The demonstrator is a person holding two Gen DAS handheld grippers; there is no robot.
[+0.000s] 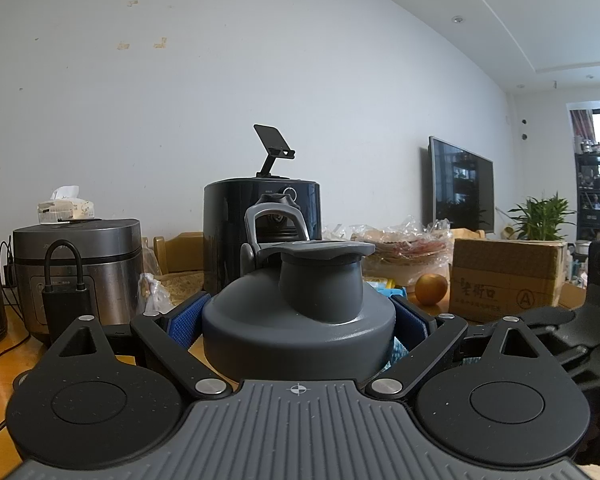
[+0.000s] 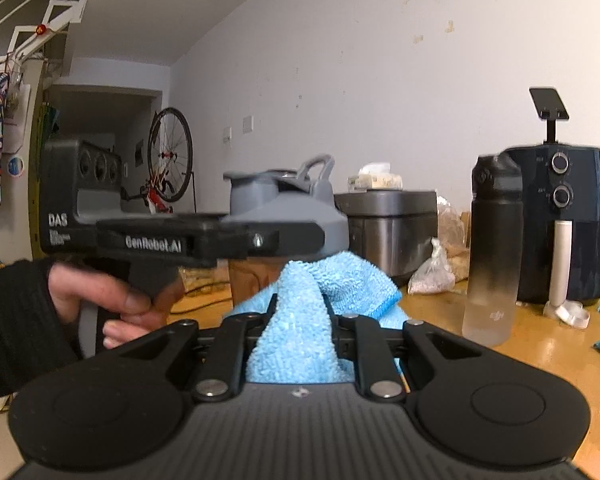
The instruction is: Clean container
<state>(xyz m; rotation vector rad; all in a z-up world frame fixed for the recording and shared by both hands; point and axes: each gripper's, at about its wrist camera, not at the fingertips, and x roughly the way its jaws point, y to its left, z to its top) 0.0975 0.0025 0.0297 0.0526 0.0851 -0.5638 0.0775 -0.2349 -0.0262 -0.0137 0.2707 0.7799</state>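
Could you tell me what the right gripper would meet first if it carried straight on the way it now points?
Probably the grey-lidded container held by the left gripper; its blue cloth leads.

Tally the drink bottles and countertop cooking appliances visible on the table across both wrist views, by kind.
Drink bottles: 2 (grey-lidded bottle, black gradient bottle)
Rice cookers: 1 (steel rice cooker)
Air fryers: 1 (dark air fryer)
Total: 4
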